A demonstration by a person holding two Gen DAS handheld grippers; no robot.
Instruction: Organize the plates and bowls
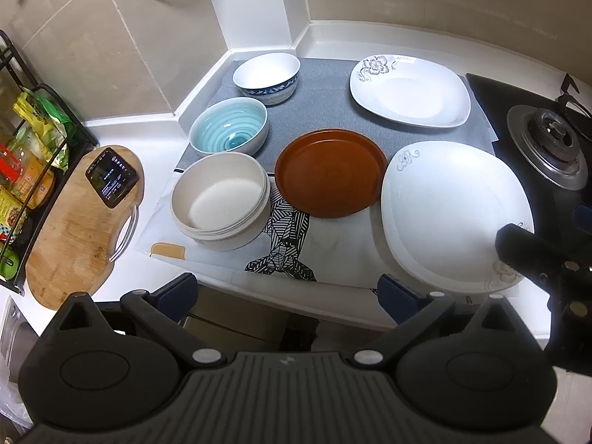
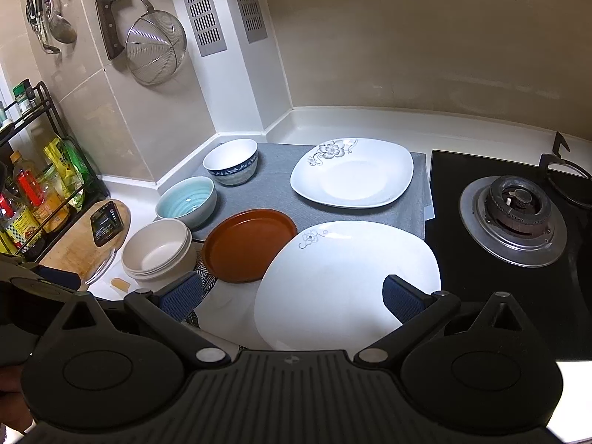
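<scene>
While both the left gripper and right gripper gape empty, the glossy brown plate lies round and shallow.

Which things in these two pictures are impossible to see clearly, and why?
- Near white plate: front edge hidden by the right tool in the right wrist view; how many plates are stacked there is unclear.
- Phone screen text: too small, both views.
- Patterned cloth: partly covered by the brown plate and beige bowl.
- Rack bottles: cut off by the left edge.

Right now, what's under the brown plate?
The brown plate sits partly on a grey mat and a white patterned cloth. What's beneath its middle is covered.
</scene>
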